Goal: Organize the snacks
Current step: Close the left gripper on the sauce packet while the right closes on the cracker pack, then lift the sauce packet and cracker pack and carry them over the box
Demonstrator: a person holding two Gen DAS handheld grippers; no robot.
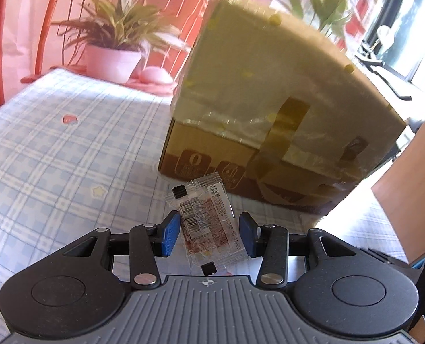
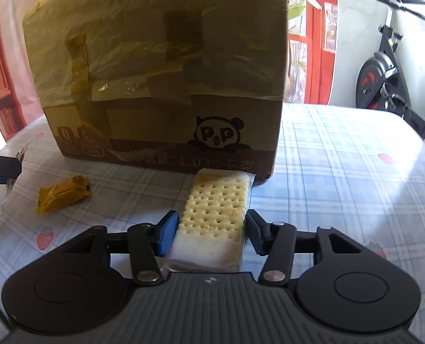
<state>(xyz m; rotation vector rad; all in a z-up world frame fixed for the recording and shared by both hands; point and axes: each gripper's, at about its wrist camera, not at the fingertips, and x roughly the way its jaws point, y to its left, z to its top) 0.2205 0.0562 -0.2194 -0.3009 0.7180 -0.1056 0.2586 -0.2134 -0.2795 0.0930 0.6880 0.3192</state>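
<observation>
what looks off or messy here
The tall brown cardboard box is patched with crinkled clear tape and mismatched strips. One small yellow-wrapped snack lies loose and askew on the checked tablecloth, beside the box. Nothing is spilled.

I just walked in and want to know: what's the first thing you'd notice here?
The big taped cardboard box on the checked tablecloth, with a panda face printed low on its side. Right in front of it, the right gripper is shut on a wrapped cracker, and the left gripper is shut on a clear packet. A yellow snack lies on the cloth to the cracker's left.
</observation>
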